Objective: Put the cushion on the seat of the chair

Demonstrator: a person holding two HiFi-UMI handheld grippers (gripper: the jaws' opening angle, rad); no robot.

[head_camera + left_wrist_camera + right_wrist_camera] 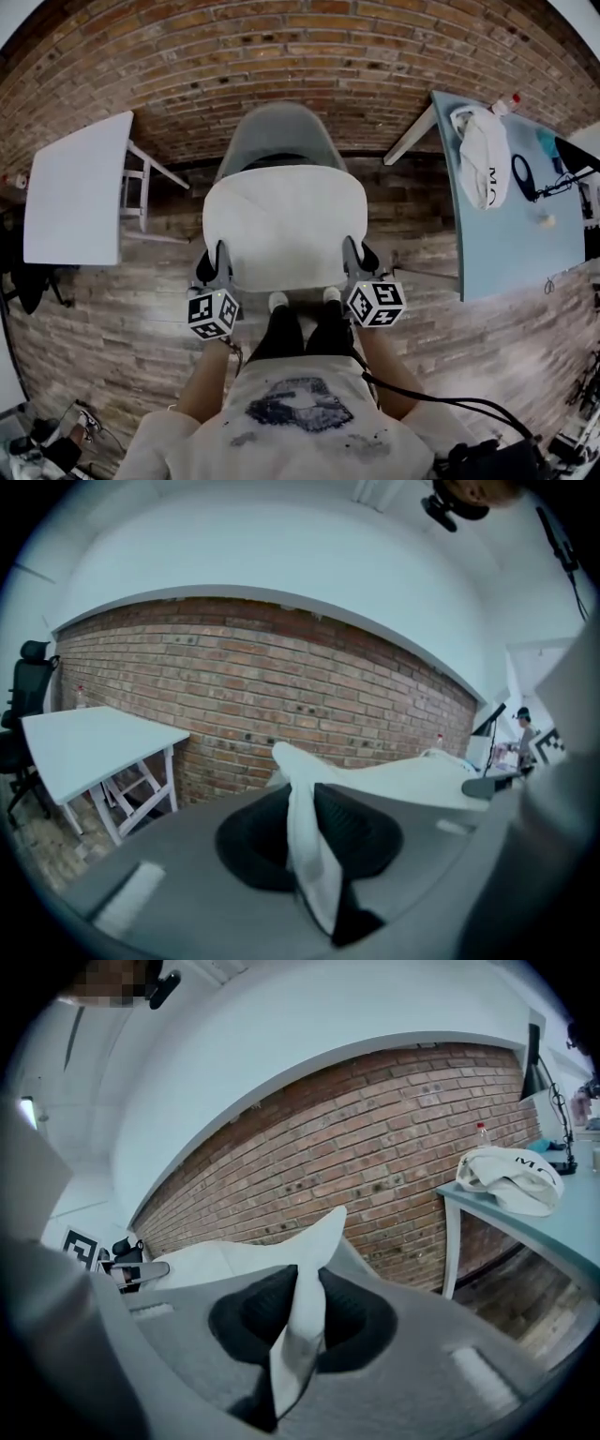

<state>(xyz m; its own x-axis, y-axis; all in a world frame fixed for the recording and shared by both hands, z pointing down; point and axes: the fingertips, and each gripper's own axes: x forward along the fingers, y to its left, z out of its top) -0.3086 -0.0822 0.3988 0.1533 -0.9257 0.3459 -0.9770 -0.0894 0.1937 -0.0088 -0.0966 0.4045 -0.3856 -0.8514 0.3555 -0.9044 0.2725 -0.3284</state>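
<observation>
A white cushion (284, 223) hangs flat in front of me over the grey chair (279, 133), hiding its seat; only the backrest shows above it. My left gripper (217, 265) is shut on the cushion's near left corner, and the white fabric (307, 846) is pinched between its black pads. My right gripper (357, 261) is shut on the near right corner, with the fabric (300, 1335) squeezed between its pads. In the right gripper view the rest of the cushion (211, 1262) stretches off to the left.
A white table (77, 187) stands left of the chair and a light blue table (502, 225) with a white bag (485, 150) and cables stands to the right. A brick wall (281, 56) runs behind. My legs and shoes (302, 309) are just before the chair.
</observation>
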